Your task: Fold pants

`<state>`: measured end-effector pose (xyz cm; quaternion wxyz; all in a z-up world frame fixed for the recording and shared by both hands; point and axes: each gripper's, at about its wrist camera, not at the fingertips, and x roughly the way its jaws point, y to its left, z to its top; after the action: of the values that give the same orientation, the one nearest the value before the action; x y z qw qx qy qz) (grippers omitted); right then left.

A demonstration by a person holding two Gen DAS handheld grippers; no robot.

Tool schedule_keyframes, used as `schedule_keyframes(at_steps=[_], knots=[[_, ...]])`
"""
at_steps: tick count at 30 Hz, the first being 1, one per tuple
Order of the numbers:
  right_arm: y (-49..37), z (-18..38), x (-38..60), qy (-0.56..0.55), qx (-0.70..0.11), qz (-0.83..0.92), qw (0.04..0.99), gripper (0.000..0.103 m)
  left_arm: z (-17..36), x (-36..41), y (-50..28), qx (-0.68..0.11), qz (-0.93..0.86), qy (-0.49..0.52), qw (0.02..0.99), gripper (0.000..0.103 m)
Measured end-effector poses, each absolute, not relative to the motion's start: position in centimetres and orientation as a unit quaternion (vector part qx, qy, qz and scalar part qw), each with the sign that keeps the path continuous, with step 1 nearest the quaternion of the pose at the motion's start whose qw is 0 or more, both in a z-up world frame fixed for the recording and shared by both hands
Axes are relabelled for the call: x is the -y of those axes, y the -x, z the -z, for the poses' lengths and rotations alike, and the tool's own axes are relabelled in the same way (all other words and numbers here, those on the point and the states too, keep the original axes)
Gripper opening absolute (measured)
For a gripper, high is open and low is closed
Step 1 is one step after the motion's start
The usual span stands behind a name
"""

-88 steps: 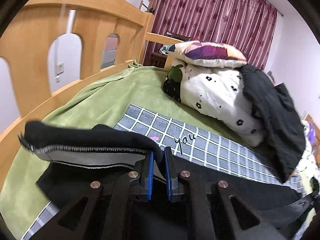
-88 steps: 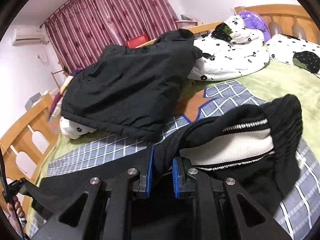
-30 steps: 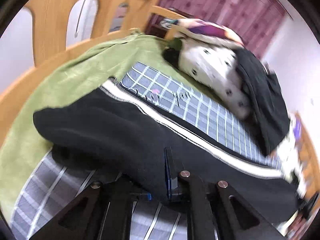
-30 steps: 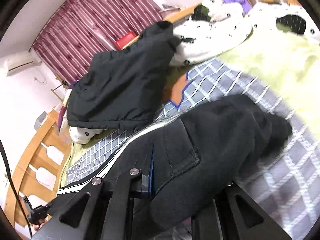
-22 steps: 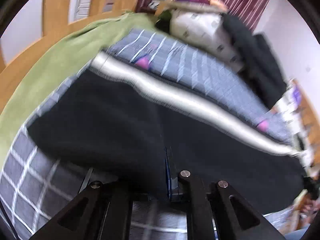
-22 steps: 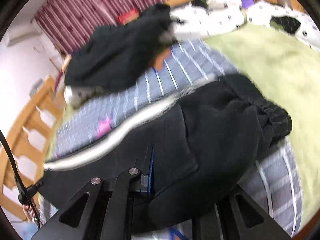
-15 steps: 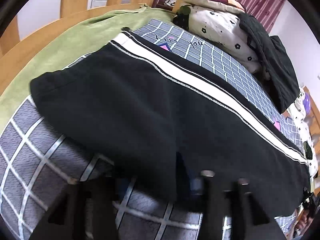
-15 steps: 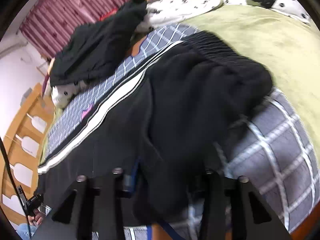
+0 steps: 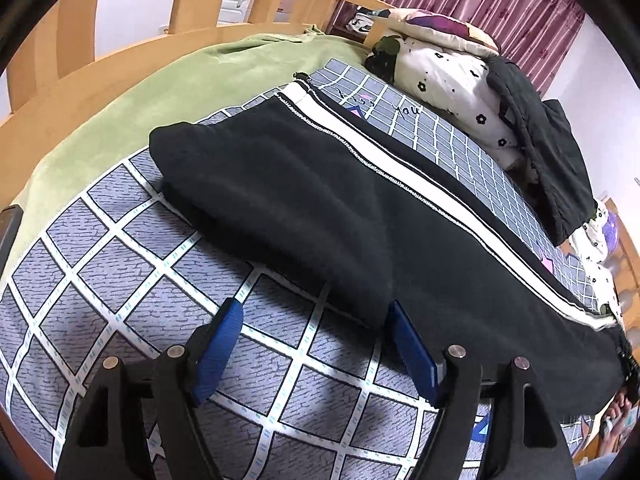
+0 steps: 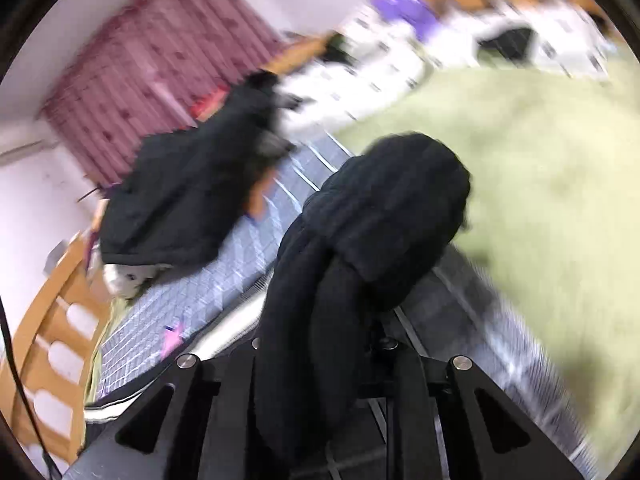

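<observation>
The black pants [image 9: 360,208] with a white side stripe [image 9: 400,164] lie folded lengthwise on the grey checked blanket [image 9: 120,288]. My left gripper [image 9: 316,336] is open, its blue pads [image 9: 218,336] on either side of the near cuff edge, holding nothing. In the blurred right wrist view my right gripper [image 10: 320,344] is shut on the bunched waistband end of the pants [image 10: 376,232] and holds it lifted off the bed; its fingertips are hidden by the cloth.
A green sheet [image 9: 120,92] covers the bed under the blanket. White flowered bedding [image 9: 448,68] and a black jacket [image 9: 552,160] are piled at the far side. A wooden bed rail [image 9: 80,76] runs at the left. Maroon curtains [image 9: 480,0] hang behind.
Both grippers laid the pants down flat. My left gripper opened and let go of the cuff end. My right gripper lifted the waistband end up again.
</observation>
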<state>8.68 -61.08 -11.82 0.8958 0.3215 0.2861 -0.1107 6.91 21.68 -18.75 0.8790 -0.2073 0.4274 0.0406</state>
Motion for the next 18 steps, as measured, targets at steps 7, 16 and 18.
schedule_keyframes(at_steps=[7,16,18], knots=[[-8.6,16.3,61.9,-0.321,-0.411,0.144,0.841,0.036,20.0,-23.7,-9.7,-0.411,-0.024,0.275,0.869,0.077],[-1.7,12.9,59.1,-0.279,-0.403,0.204,0.847,0.045,19.9,-27.9,-13.7,-0.38,-0.088,0.299,0.871,0.032],[-0.5,11.8,58.2,-0.265,-0.405,0.208,0.85,0.045,19.0,-29.6,-13.6,-0.362,-0.109,0.293,0.878,0.019]])
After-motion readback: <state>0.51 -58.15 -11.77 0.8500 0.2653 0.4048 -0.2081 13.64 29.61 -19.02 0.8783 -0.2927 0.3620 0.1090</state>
